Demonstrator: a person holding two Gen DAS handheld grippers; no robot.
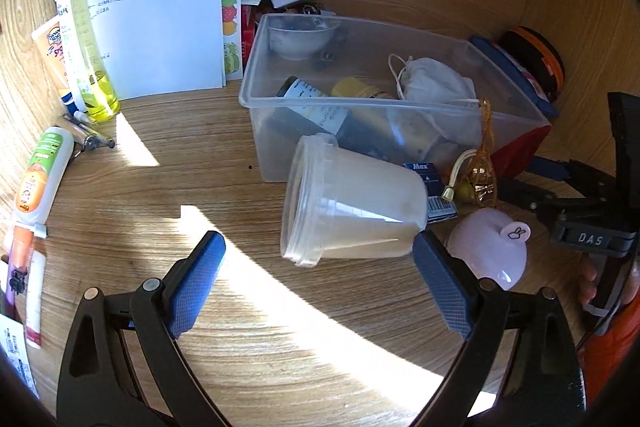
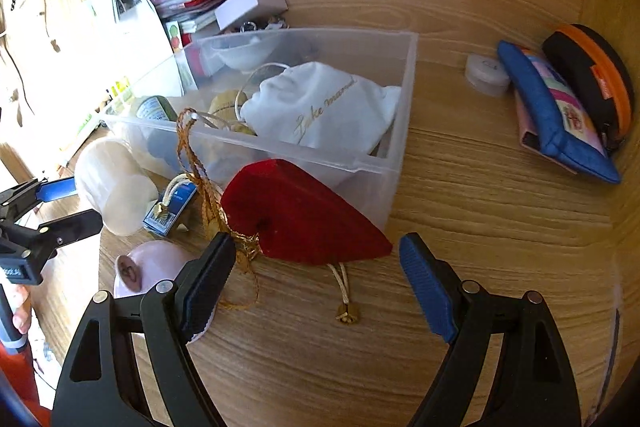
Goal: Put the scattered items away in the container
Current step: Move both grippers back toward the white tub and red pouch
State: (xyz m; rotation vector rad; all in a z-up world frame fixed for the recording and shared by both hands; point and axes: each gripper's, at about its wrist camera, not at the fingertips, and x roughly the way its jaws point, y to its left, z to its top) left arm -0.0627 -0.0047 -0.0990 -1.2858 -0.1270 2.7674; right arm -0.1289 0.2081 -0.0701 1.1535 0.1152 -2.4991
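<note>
A clear plastic container (image 1: pixel 256 95) (image 2: pixel 400 99) stands on the wooden desk, holding a white drawstring bag (image 2: pixel 320 107), bottles and a bowl. A translucent tub (image 1: pixel 352 203) lies on its side in front of it. My left gripper (image 1: pixel 316 239) is open; the tub's near side lies between its blue pads, with the left pad well clear. A red velvet pouch (image 2: pixel 300 211) leans against the container's front wall. My right gripper (image 2: pixel 316 243) is open around the pouch's near end, not pressing it. A gold cord (image 2: pixel 200 163) trails by its left pad.
A pink round item (image 1: pixel 488 247) and a blue staple box (image 1: pixel 428 179) lie between the tub and the pouch. Bottles (image 1: pixel 84 39), tubes and papers (image 1: pixel 160 27) crowd the left. A blue pouch (image 2: pixel 560 123), a black-orange case (image 2: pixel 592 79) and a small white tin (image 2: pixel 486 73) sit right.
</note>
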